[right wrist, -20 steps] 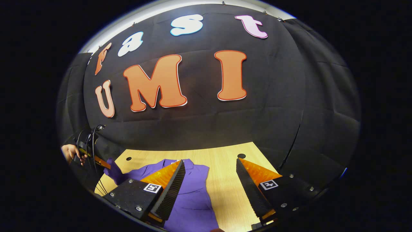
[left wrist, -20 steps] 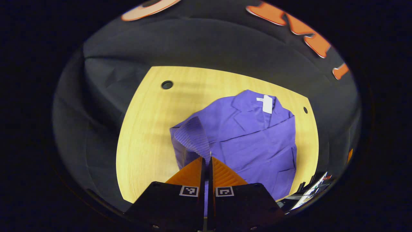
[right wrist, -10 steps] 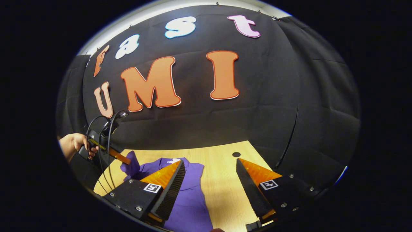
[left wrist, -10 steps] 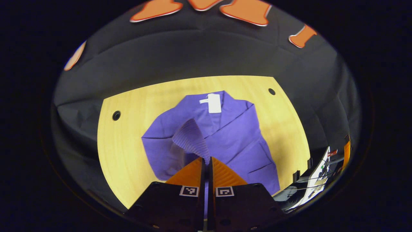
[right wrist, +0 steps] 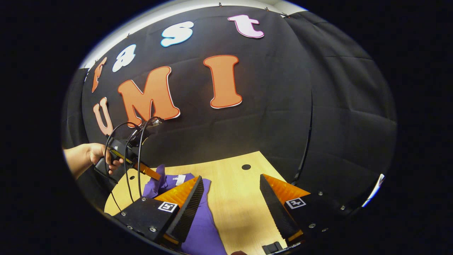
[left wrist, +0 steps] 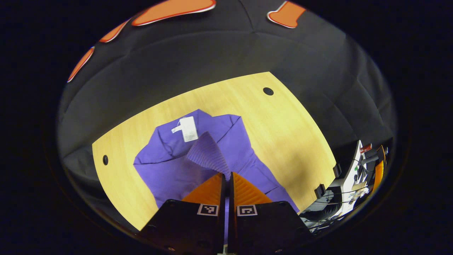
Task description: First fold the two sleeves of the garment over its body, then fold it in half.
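A purple garment (left wrist: pixel 184 166) with a white tag at its collar lies on the light wooden table (left wrist: pixel 283 134). My left gripper (left wrist: pixel 227 175) is shut on the garment's ribbed sleeve cuff (left wrist: pixel 208 154), held up above the garment's body. In the right gripper view the left gripper (right wrist: pixel 155 176), held by a hand (right wrist: pixel 95 156), carries the cuff (right wrist: pixel 157 182) over the purple garment (right wrist: pixel 203 226). My right gripper (right wrist: pixel 231 189) stands open above the table (right wrist: pixel 233 198), nothing between its fingers.
Small round holes (left wrist: pixel 268 91) mark the tabletop corners. Dark cloth surrounds the table. Equipment with cables (left wrist: pixel 354 177) sits off the table's right edge in the left gripper view. Bare wood lies to the right of the garment.
My left gripper has carried the sleeve cuff across over the garment's body, and its view has swung round. The right gripper has drifted slightly, staying open.
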The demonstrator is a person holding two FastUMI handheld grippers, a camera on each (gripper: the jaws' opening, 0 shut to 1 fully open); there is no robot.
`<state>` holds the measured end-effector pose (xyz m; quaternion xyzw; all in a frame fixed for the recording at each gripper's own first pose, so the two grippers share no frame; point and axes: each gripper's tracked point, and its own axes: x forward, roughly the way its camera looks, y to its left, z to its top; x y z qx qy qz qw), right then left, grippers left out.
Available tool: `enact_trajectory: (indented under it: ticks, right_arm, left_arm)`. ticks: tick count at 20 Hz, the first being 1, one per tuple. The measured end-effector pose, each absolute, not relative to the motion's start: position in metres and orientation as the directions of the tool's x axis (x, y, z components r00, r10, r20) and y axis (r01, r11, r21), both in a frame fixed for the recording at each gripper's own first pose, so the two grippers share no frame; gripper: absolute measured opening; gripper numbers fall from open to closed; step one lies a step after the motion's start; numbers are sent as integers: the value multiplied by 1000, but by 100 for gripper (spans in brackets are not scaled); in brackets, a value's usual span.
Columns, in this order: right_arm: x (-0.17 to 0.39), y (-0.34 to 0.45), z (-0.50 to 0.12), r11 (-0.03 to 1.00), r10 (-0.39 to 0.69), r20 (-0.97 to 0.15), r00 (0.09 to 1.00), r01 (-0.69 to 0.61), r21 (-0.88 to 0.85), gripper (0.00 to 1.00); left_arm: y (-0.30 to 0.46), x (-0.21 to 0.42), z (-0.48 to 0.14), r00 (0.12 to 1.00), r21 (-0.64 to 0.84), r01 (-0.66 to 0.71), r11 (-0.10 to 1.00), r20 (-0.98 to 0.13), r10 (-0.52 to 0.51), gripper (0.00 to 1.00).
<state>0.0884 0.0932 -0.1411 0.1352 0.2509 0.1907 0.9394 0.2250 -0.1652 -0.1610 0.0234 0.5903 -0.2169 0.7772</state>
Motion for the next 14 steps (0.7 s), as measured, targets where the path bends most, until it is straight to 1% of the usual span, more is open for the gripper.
enact_trajectory:
  ticks: [4,5,7,10,12,13,14]
  right_arm:
    - [90,92,-155,893,430,-446,785,-298,337,95]
    - [91,93,-157,893,433,-451,780,-305,331,95]
    - [94,94,-161,892,440,-459,772,-318,320,95]
    - [91,86,-166,886,456,-462,761,-339,316,95]
    - [95,89,-165,879,469,-456,757,-351,322,95]
    - [98,93,-164,876,475,-453,755,-356,324,95]
    - [97,94,-164,871,485,-448,751,-366,328,95]
  left_arm:
    - [-199,223,-188,188,-245,365,898,-925,-329,7]
    - [-207,223,-193,187,-250,368,896,-924,-334,9]
    - [-225,227,-193,206,-271,381,884,-907,-367,12]
    - [-247,233,-173,274,-287,427,858,-863,-425,15]
    - [-254,237,-149,340,-280,459,843,-821,-458,24]
    - [-255,239,-137,379,-275,473,837,-794,-475,33]
    - [-253,240,-122,423,-261,485,834,-765,-486,38]
